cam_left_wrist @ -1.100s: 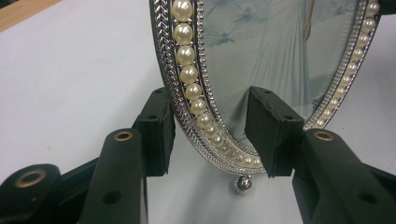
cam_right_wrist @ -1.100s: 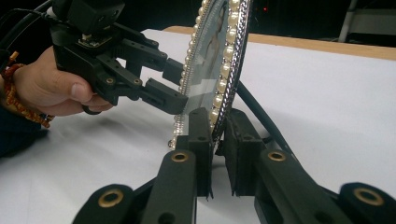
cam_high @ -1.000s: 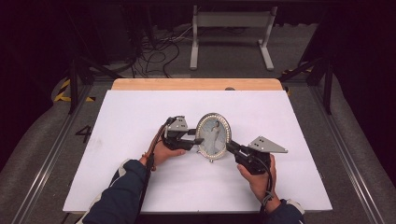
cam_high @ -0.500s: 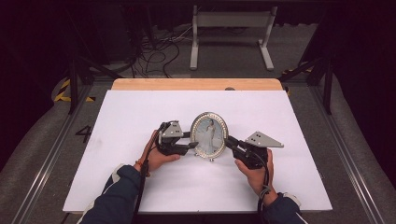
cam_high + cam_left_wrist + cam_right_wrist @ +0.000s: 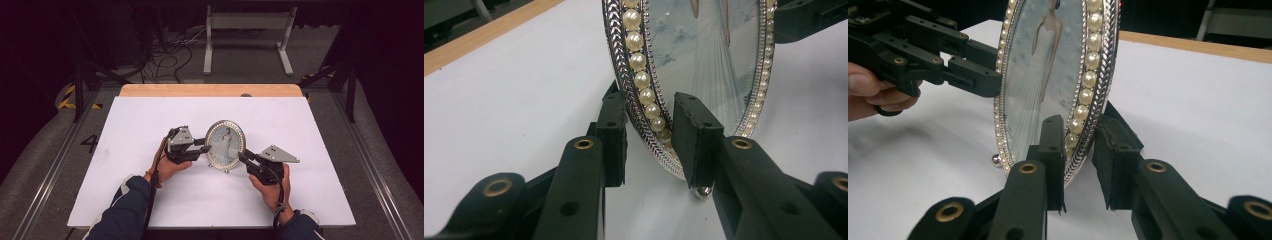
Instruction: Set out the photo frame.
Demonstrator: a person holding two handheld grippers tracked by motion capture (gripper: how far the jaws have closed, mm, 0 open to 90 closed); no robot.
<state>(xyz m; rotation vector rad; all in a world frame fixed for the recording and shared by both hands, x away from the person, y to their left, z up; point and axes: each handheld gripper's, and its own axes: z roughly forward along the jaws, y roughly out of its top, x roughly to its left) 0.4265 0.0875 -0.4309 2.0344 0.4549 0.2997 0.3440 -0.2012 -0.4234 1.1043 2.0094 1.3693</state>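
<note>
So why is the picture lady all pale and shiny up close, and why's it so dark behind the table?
In the left gripper view the picture frame has pale glare on its glass, washing out the dress; in the right gripper view the lady is clearer, though a hand at the edge is soft. In the high view the white table is brightly lit while the floor and stand behind fall into shadow.

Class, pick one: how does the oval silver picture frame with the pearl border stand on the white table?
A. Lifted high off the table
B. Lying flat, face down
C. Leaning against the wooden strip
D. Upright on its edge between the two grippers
D: the oval silver picture frame stands upright on the white table, with the left gripper and right gripper at its rim on either side.
</note>
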